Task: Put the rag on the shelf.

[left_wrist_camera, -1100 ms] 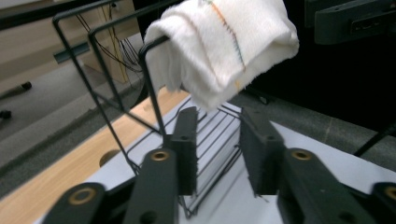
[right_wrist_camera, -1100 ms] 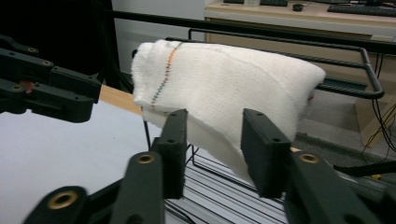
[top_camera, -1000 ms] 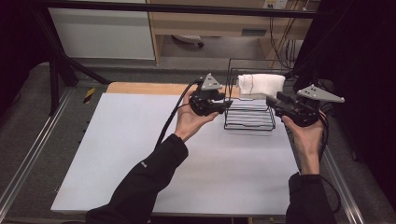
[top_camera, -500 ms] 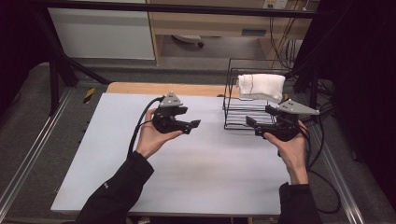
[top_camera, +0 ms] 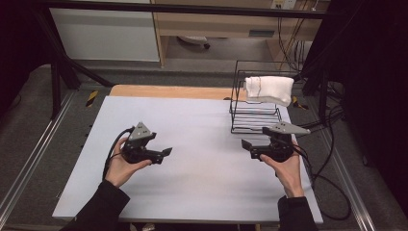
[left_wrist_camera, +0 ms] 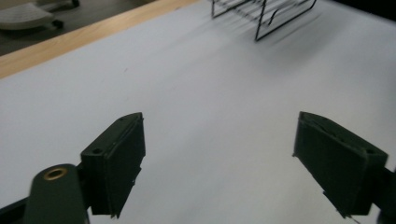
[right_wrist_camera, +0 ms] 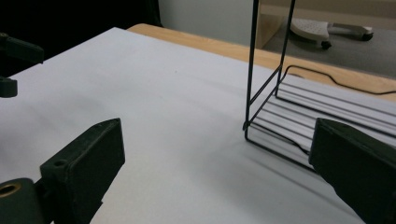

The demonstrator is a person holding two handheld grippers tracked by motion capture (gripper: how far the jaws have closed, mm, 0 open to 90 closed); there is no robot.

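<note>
A black wire rack (top_camera: 255, 113) stands at the back right of the white table (top_camera: 202, 115), with a white towel (top_camera: 269, 89) draped over its top rail. My left gripper (top_camera: 166, 152) hovers low over the table's left half, far from the rack. Its jaws have just been opening and stand wide apart over bare table, left gripper (left_wrist_camera: 219, 163), the rack (left_wrist_camera: 261, 14) far ahead. My right gripper (top_camera: 246, 144) sits just in front of the rack. It too has just been opening, nothing between its jaws, right gripper (right_wrist_camera: 219, 163), the rack's corner (right_wrist_camera: 271, 112) close ahead.
A wooden strip (top_camera: 168, 91) edges the table's far side. Black cables (top_camera: 327, 159) trail off the right edge. Metal rails (top_camera: 29, 163) run along both sides of the table. A chair base (right_wrist_camera: 327, 28) stands on the floor beyond.
Both hands have drawn back from the rack and sunk toward the table; the left one swung far to the left. Both pairs of jaws have spread. The towel stays on the rack.
</note>
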